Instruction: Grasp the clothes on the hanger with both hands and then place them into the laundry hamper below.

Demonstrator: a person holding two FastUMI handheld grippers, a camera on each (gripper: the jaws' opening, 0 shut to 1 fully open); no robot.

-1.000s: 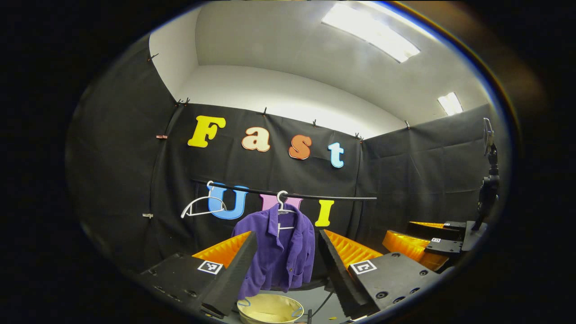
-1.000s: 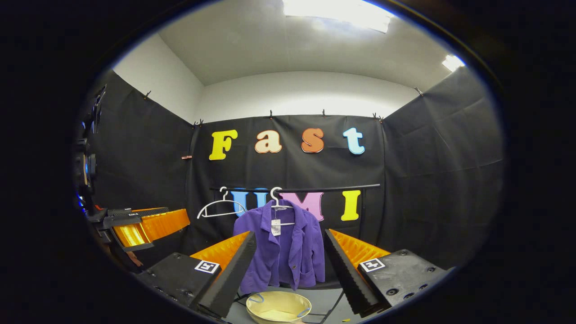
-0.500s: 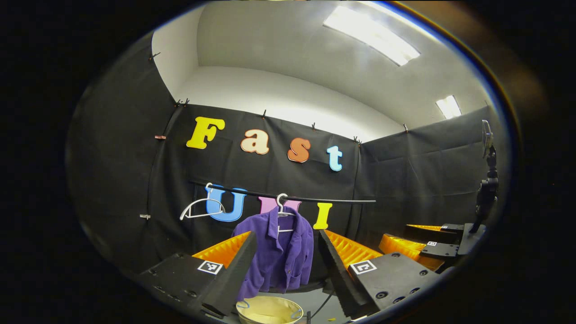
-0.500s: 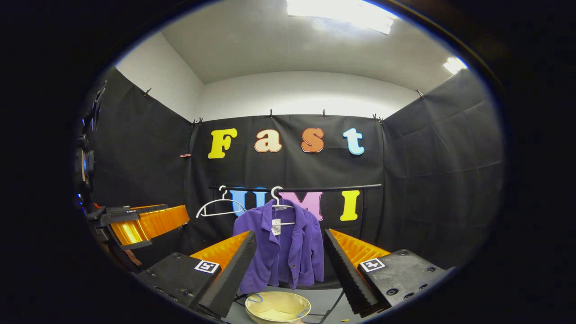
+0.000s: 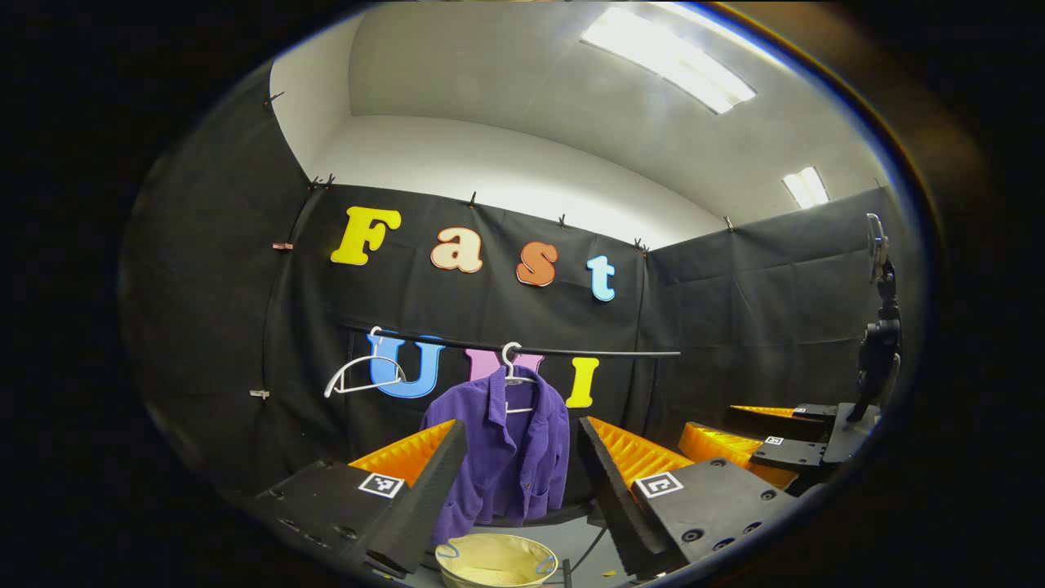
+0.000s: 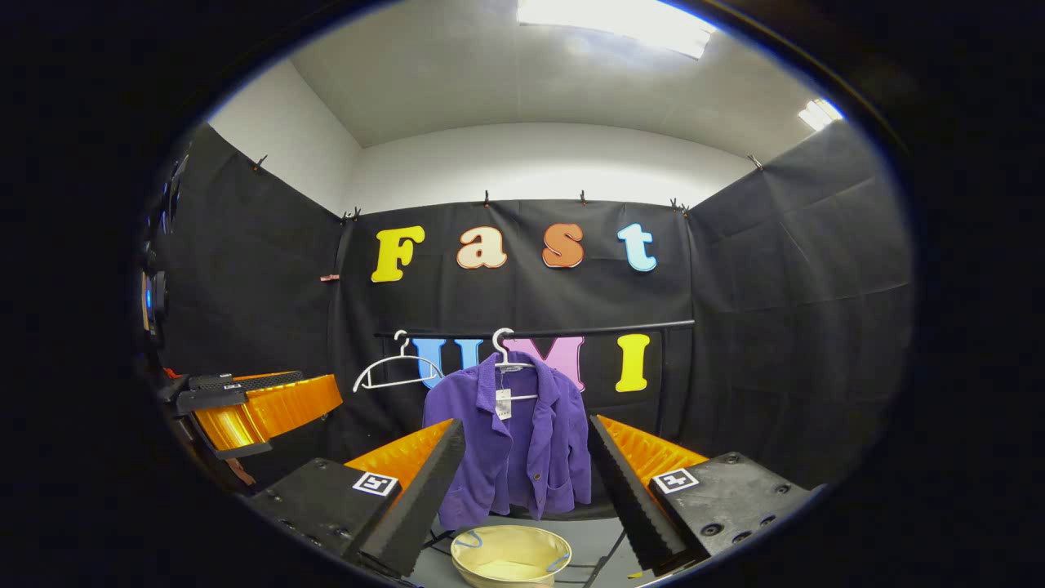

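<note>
A purple jacket point(image 5: 506, 457) point(image 6: 514, 453) hangs on a white hanger point(image 5: 512, 369) point(image 6: 504, 353) from a black rail point(image 5: 522, 351) point(image 6: 539, 331). Below it stands a pale yellow hamper point(image 5: 495, 560) point(image 6: 510, 555) on the floor. My left gripper point(image 5: 521, 490) is open, some way short of the jacket, with nothing between its fingers. My right gripper point(image 6: 526, 490) is also open and apart from the jacket. In the left gripper view the right gripper point(image 5: 759, 437) shows at the far right; in the right gripper view the left gripper point(image 6: 253, 404) shows at the left.
An empty white hanger point(image 5: 363, 374) point(image 6: 397, 371) hangs on the rail left of the jacket. A dark stand point(image 5: 878, 343) rises at the right edge of the left gripper view. Cables point(image 6: 608, 555) lie on the grey floor beside the hamper.
Both views have tilted slightly: the jacket and rail sit a little higher in the right gripper view. Both grippers stay open and the jacket still hangs.
</note>
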